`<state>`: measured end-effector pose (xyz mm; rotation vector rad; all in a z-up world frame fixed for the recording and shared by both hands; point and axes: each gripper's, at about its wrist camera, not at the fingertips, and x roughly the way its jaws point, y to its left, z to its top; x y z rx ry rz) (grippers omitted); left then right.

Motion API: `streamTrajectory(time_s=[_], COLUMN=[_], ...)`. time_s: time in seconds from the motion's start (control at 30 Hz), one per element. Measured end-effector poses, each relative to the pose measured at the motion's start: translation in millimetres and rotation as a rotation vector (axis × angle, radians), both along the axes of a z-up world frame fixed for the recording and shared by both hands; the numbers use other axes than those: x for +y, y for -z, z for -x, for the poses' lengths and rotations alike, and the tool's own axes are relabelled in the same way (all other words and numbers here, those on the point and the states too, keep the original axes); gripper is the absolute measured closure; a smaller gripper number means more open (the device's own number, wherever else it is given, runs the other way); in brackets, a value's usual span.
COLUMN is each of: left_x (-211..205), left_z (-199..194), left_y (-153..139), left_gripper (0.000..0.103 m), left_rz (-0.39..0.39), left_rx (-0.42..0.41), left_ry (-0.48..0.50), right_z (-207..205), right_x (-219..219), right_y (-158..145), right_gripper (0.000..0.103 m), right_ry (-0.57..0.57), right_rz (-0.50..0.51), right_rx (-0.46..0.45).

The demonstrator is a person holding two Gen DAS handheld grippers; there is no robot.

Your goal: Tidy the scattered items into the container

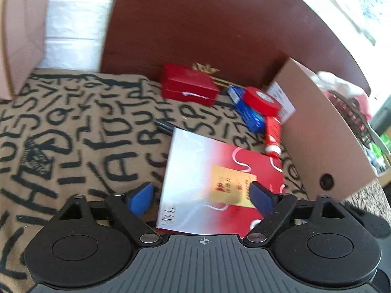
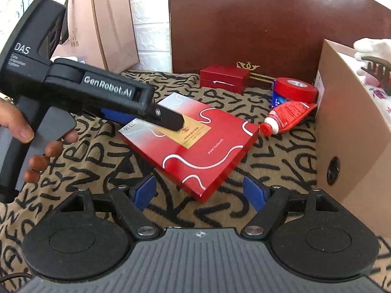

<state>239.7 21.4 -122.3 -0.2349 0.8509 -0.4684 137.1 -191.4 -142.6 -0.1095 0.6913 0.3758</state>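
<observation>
Here, over the letter-printed cloth [image 2: 80, 171], I have both tongs spread wide and holding nothing. My left gripper [image 1: 200, 195] sits right over the flat red-and-white box [image 1: 215, 185]: in the left wrist view one blue pad [image 1: 140, 199] stands off the box's white edge and the other is over its gold label, and I cannot tell whether either touches. In the right wrist view the left gripper's [image 2: 168, 119] dark finger lies across the white far corner of the same flat red-and-white box [image 2: 193, 146]. My right gripper [image 2: 199, 193] hangs just short of the box's near red corner, which points between its pads (nothing is pinched there).

The box lies diagonally, its long axis running from the white end at left-far to the red end toward the carton, so the left hand [image 2: 36, 146] is the nearer of the two. I judge the coming grasp turns on closing across the short width, not along that diagonal.

Beyond it, near the cloth's far edge by the brown headboard [image 2: 268, 24], lie a small red case [image 2: 223, 78], a roll of red tape [image 2: 297, 88] resting on a blue pack [image 1: 246, 111], and a red tube [image 2: 286, 118] whose capped end points toward the flat box. The cardboard carton [image 2: 347, 127] stands at the right; from here only its outer wall shows, with something white and a dark basket rim behind it (contents unclear).
</observation>
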Motion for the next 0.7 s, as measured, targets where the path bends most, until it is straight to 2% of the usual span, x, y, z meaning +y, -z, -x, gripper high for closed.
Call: streamTrajectory(time_s=[0.07,0.1,0.2,0.27,0.37,0.57,0.7], left_x=[-3.3,-3.7,-6.4,-9.7,-13.8,-5.5,-12.1], left_z=[2.1,2.6,2.6,1.3,3.5,20.5,37.2], left_y=[-0.4,-0.4,-0.6,-0.1,-3.3,-10.1,-31.7], left_gripper=[0.019,0.018,0.017,0.017,0.021,0.028,0.027], left_rz=[-0.015,-0.016,-0.033,-0.040,-0.058,0.003,0.011], left_rx=[-0.010,-0.012,-0.027,-0.024,-0.019,-0.011,-0.068], left_ry=[0.011,0.011,0.005,0.005,-0.007,-0.050,-0.059], right_z=[-3.3,-4.4,-6.0,-7.8,-8.8,10.0,28.1], right_x=[2.2,3.4,6.2,8.6,11.6,3.4,-1.8], right_y=[-0.1,-0.8,-2.4,-1.8,-1.0,-13.5,-28.9], right_gripper=[0.024,0.028,0.029,0.025,0.025,0.025,0.025], right_ry=[-0.011,-0.025,-0.039,-0.037,-0.006,-0.004,0.003], right_rz=[0.008,0.010,0.018,0.024,0.028,0.010,0.008], right_rx=[-0.002,-0.001,-0.004,-0.007,-0.007,-0.034,-0.087])
